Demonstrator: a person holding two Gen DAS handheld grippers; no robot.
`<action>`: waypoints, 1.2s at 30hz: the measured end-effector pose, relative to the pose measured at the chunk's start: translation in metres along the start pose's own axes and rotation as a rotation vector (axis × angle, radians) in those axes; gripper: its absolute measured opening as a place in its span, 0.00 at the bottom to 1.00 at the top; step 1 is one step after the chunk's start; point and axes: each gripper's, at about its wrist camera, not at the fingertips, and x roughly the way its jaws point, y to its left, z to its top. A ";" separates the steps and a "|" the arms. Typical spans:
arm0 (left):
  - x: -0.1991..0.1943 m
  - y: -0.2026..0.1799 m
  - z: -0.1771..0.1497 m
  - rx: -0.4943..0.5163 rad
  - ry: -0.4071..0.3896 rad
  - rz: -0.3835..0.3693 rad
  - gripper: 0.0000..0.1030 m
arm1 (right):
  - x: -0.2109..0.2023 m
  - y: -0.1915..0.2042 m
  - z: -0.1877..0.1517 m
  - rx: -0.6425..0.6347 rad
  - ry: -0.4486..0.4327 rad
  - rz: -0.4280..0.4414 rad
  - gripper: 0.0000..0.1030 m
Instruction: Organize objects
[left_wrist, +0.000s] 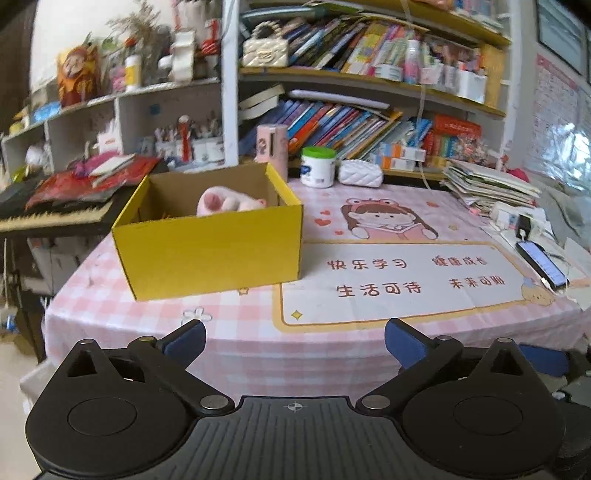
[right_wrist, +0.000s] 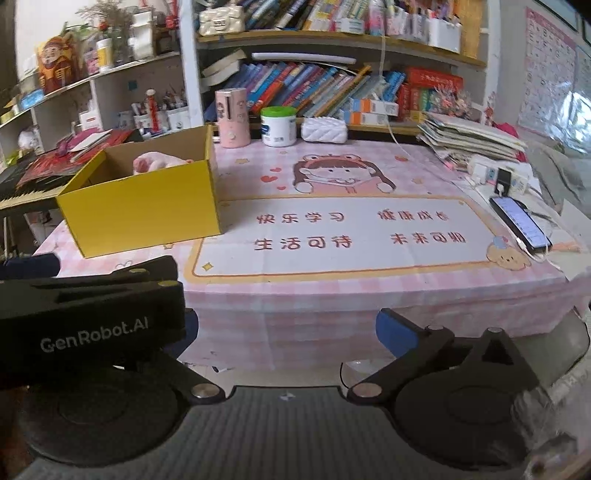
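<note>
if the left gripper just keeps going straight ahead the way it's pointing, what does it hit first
Probably the front edge of the table, where the pink checked cloth hangs down just ahead of the open left gripper. If it passes above that, the yellow box sits slightly left of the line; depth is unclear.

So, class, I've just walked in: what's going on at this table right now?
A person is tidying with two handheld grippers. Both the left gripper and the right gripper are open, holding nothing, and sit back at the near edge of the table. A pink plush toy already lies inside the open yellow box. A white jar, a white quilted pouch and a phone remain out on the tablecloth.
</note>
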 end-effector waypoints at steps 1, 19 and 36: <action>0.001 0.000 0.000 -0.016 0.008 0.001 1.00 | 0.001 -0.001 0.001 0.010 0.004 -0.004 1.00; -0.011 -0.008 -0.003 0.033 -0.001 0.017 1.00 | -0.007 -0.006 -0.007 0.063 0.008 -0.002 1.00; -0.008 -0.007 -0.003 0.016 0.003 0.011 1.00 | -0.007 -0.004 -0.005 0.031 -0.016 -0.027 1.00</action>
